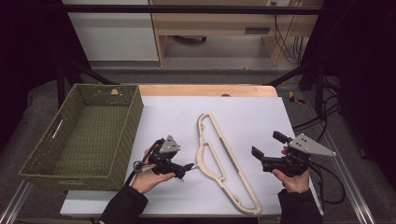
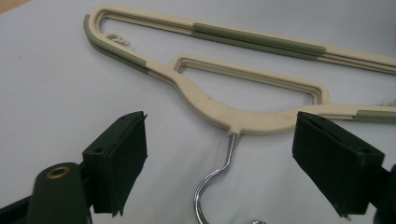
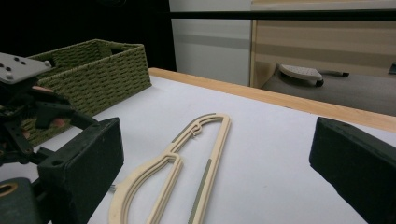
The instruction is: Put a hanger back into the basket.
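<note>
Left gripper (open) — astride hanger hook

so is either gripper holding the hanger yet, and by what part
No, nothing is held. The left gripper is open with the hanger's metal hook between its jaws, untouched. The right gripper is open and empty.

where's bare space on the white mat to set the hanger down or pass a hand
Bare mat lies between the hanger and the far wooden edge, and along the strip beside the basket. It is crowded near the hook, where the left gripper sits, and by the right gripper.
</note>
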{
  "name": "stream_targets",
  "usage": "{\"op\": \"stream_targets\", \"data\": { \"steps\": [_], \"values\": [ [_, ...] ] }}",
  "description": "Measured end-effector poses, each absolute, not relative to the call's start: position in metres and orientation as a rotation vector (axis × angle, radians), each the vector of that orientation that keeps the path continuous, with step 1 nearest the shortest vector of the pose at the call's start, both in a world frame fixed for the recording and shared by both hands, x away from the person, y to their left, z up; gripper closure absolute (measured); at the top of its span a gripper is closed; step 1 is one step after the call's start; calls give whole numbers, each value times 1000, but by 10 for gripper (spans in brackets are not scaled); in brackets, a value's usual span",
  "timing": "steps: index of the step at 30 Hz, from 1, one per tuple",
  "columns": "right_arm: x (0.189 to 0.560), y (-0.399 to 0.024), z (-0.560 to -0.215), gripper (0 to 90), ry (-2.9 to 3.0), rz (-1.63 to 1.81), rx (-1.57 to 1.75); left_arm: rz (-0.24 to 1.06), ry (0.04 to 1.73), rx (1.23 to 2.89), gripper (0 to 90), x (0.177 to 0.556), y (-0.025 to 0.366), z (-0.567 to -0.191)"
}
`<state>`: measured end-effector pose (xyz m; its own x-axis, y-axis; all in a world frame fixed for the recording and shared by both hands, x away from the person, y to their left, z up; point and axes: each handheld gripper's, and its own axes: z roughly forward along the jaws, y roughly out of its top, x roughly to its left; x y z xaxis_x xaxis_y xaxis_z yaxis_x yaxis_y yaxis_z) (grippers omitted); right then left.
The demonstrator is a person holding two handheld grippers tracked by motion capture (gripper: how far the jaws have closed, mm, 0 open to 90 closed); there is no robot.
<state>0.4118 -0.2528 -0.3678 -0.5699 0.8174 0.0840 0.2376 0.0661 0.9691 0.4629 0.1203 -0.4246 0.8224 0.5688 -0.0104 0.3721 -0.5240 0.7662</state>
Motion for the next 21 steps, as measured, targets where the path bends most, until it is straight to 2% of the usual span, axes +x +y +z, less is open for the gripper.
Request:
{"op": "stream_targets", "data": {
  "steps": [9, 11, 15, 21],
  "values": [
    [412, -252, -368, 34, 1859, 1534, 1040, 265, 673, 2236, 241, 468, 111, -440],
    [412, -252, -368, 35, 1861, 1536, 1045, 268, 677, 2246, 298, 468, 109, -447],
    [412, -252, -369, 35, 1861, 1543, 1037, 263, 682, 2255, 346, 470, 108, -453],
    [412, -251, -369, 36, 1864, 1541, 1034, 224, 688, 2263, 492, 474, 106, -460]
  ]
}}
